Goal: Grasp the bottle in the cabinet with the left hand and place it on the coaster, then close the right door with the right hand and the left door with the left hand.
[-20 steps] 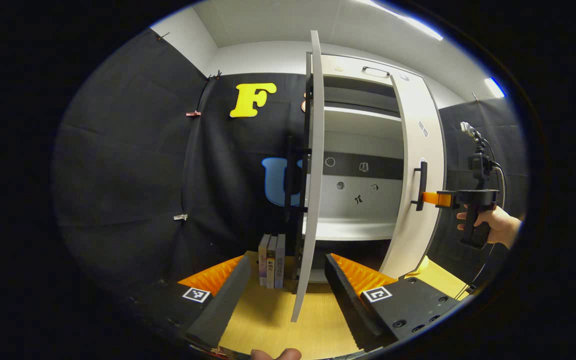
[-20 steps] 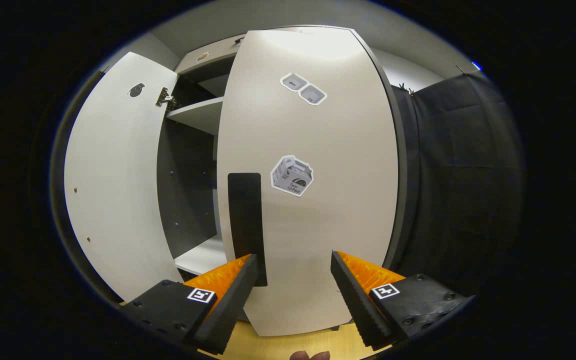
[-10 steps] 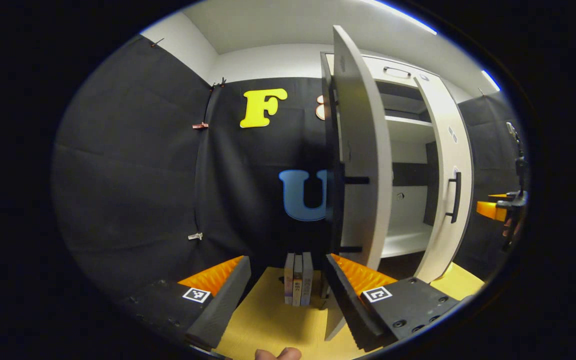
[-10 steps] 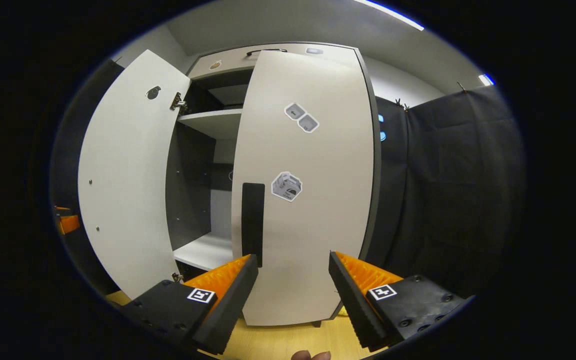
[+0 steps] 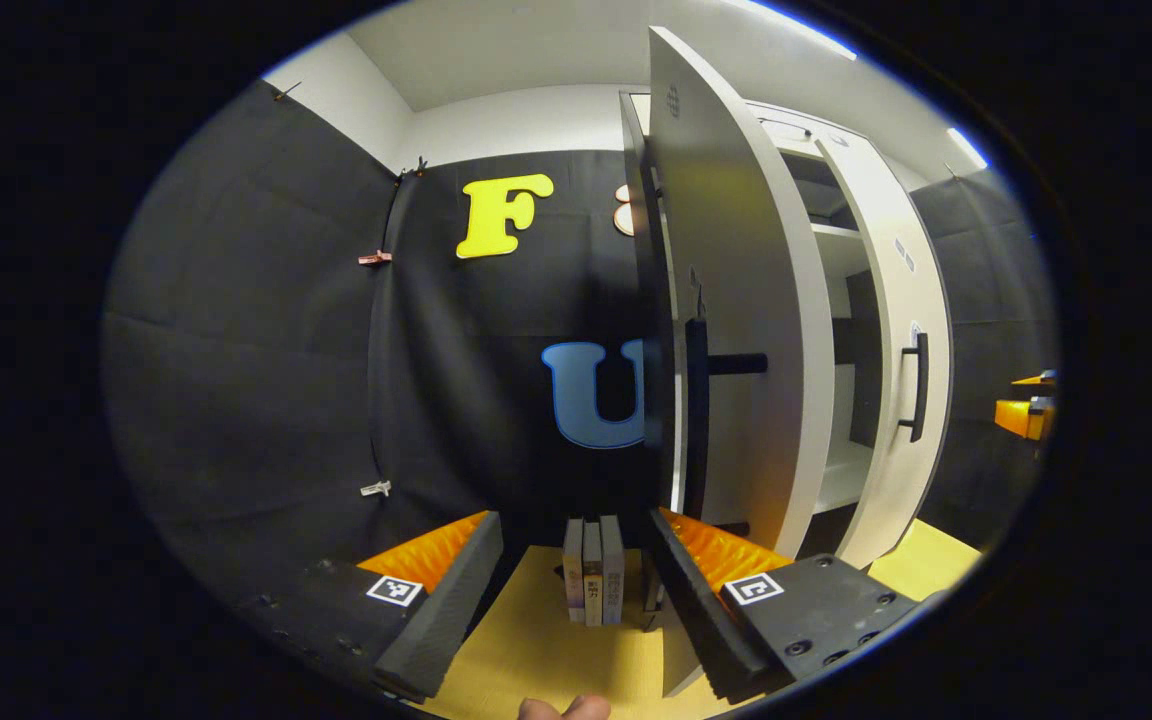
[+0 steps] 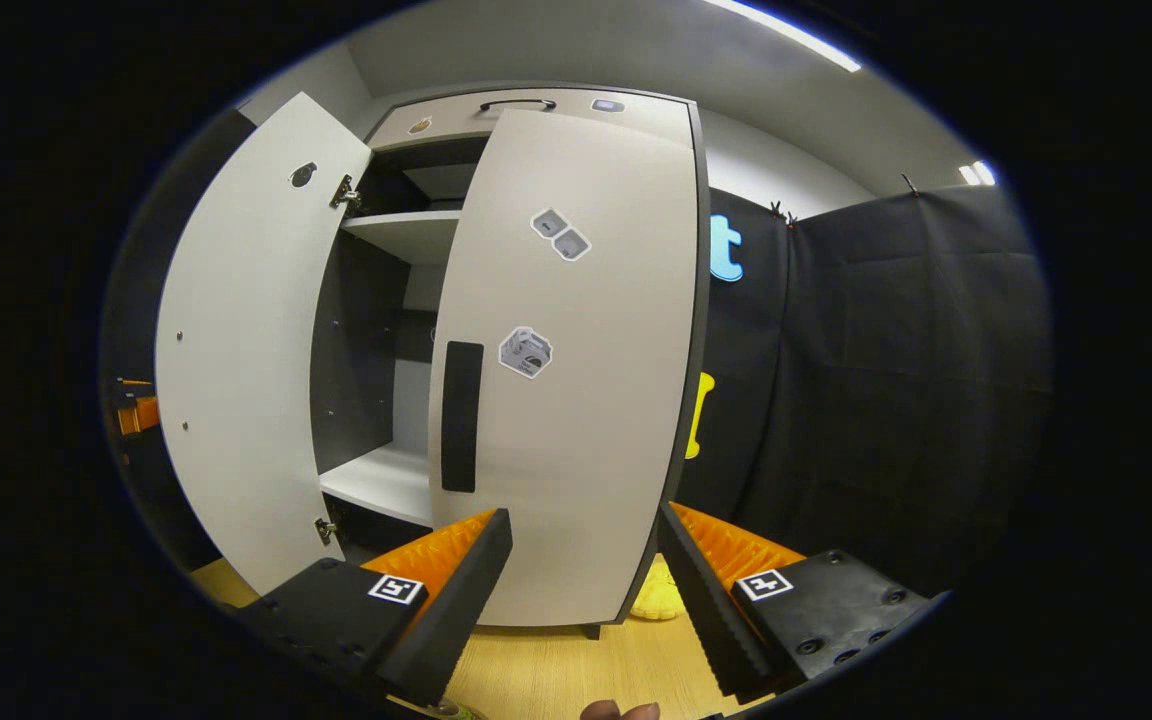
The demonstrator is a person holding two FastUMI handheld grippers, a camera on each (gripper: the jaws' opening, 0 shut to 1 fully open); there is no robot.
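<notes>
The left door stands ajar and upright just ahead-right of my open, empty left gripper, its tall handle facing me, while my right gripper, also open, hangs before the right door.

Left door blocks cabinet; narrow gap beside right door.

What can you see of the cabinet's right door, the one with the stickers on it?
The right door is a tall, pale, smooth panel with a dark edge. It carries a pair of small stickers near the top, another at mid-height, and a dark vertical handle on its left side. It is nearly closed, with a gap to the left showing shelves inside. The right gripper is open in front of it; contact can't be judged. The left gripper view shows it too.
</notes>
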